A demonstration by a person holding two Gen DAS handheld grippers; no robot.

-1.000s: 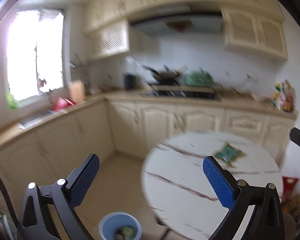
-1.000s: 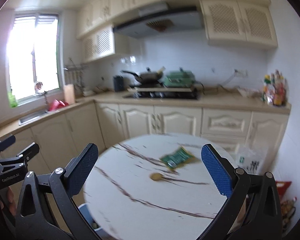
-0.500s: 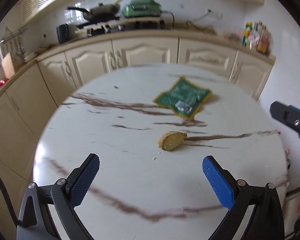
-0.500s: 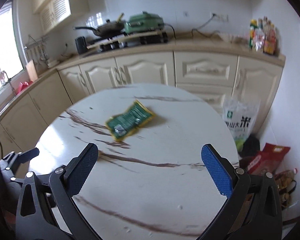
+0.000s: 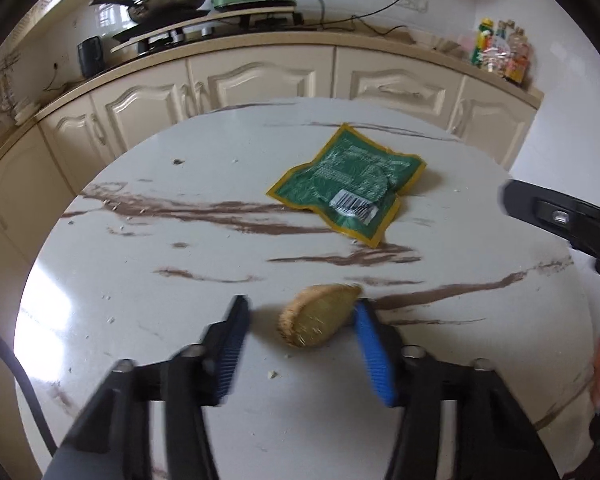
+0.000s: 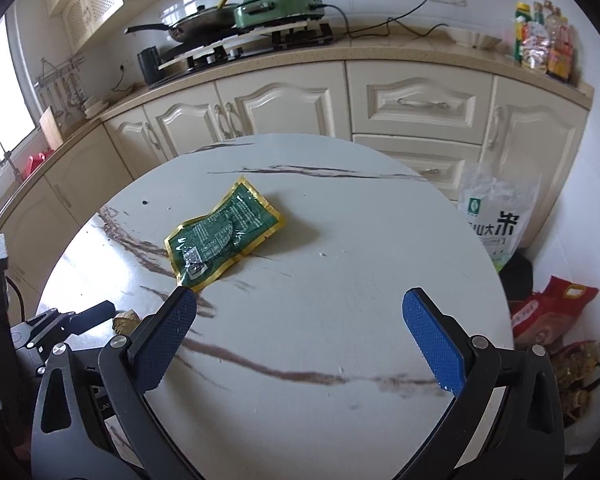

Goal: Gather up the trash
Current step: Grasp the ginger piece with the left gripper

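In the left wrist view the left gripper [image 5: 300, 322] sits low in the frame over the round marble desk [image 5: 148, 280], its jaws just having been closing around a brown pastry piece [image 5: 316, 320]; the right pad appears to touch the piece while the left pad stands clear of it. A green and yellow snack wrapper [image 5: 348, 184] lies flat above centre, apart from the pastry. In the right wrist view the right gripper [image 6: 296, 320] hangs with jaws wide apart and nothing between them, the wrapper [image 6: 224, 232] to its upper left.
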